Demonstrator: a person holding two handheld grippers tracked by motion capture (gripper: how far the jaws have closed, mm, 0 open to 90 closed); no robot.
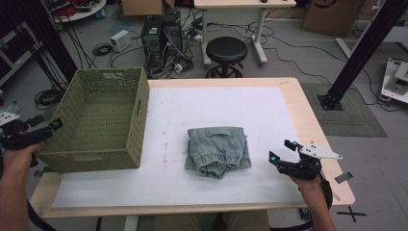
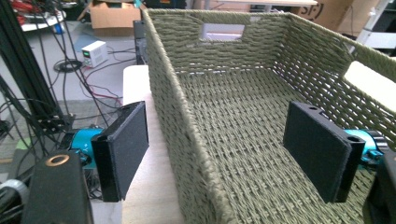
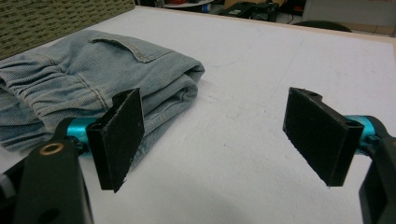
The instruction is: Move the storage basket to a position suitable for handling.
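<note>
A folded light-blue denim garment (image 1: 219,151) lies in the middle of the white mat (image 1: 269,110). A green woven basket (image 1: 106,120) stands on the table's left end, with nothing in it. My left gripper (image 1: 48,126) is open at the basket's near left corner. In the left gripper view its jaws (image 2: 219,149) straddle the basket's wall (image 2: 187,140), one pad outside and one inside, not touching it. My right gripper (image 1: 280,149) hovers open just right of the garment. In the right gripper view it (image 3: 219,135) is low over the mat, the denim (image 3: 93,79) behind its left pad.
The table's wooden rim (image 1: 308,110) frames the mat. Beyond the far edge stand a black stool (image 1: 226,50), computer towers (image 1: 161,36) and floor cables. A black frame post (image 1: 361,53) rises at the right. Bare mat lies between basket and garment.
</note>
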